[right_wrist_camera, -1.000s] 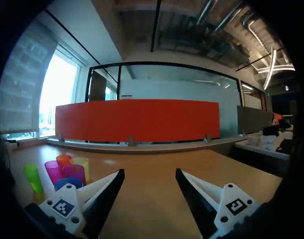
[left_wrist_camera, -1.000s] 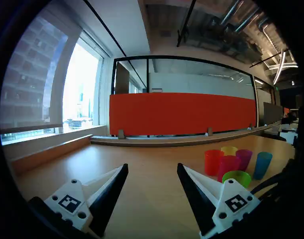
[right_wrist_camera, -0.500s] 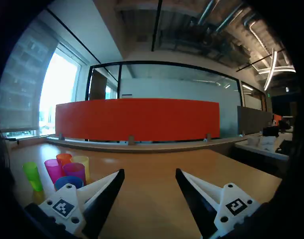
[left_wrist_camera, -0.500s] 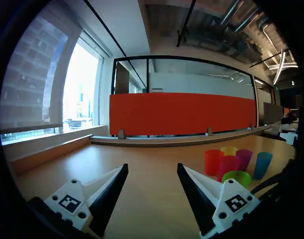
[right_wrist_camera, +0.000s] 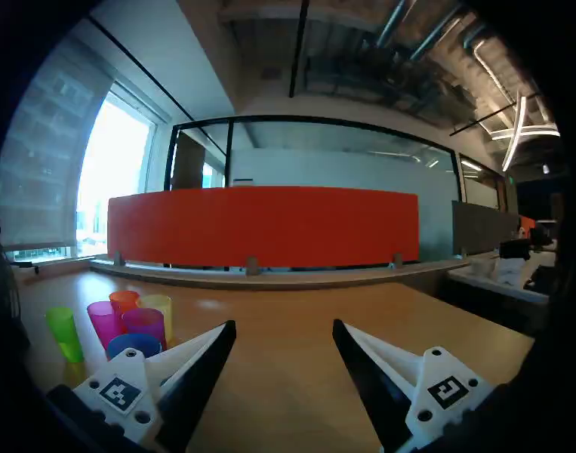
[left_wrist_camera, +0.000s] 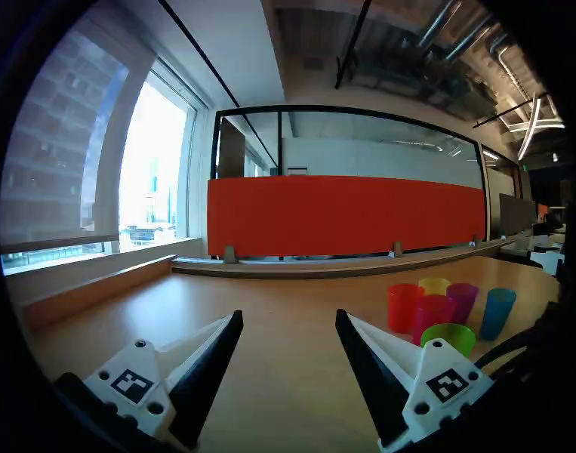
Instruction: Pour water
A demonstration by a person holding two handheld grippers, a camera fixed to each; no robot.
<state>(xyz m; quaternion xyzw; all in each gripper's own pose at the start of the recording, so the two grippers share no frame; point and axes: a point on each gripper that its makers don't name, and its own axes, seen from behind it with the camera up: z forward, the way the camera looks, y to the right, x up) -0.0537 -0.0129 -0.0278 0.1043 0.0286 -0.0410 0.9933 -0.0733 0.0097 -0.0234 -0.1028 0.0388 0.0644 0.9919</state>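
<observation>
Several plastic cups stand in a cluster on the wooden table (left_wrist_camera: 288, 362). In the left gripper view they are right of my fingers: an orange cup (left_wrist_camera: 403, 307), a yellow cup (left_wrist_camera: 434, 285), two magenta cups (left_wrist_camera: 432, 314), a blue cup (left_wrist_camera: 497, 312) and a green cup (left_wrist_camera: 448, 335) nearest. My left gripper (left_wrist_camera: 288, 321) is open and holds nothing. In the right gripper view the same cluster sits at the left: a green cup (right_wrist_camera: 63, 333), a blue cup (right_wrist_camera: 132, 345), magenta cups (right_wrist_camera: 143, 325), an orange cup (right_wrist_camera: 123, 301) and a yellow cup (right_wrist_camera: 156, 308). My right gripper (right_wrist_camera: 283, 329) is open with nothing in it.
An orange divider panel (left_wrist_camera: 340, 215) runs along the table's far edge. Large windows (left_wrist_camera: 144, 181) line the left side. More desks (right_wrist_camera: 506, 275) with items stand at the far right.
The right gripper view has shifted very slightly, so the cups sit a touch further right. The left gripper has not moved.
</observation>
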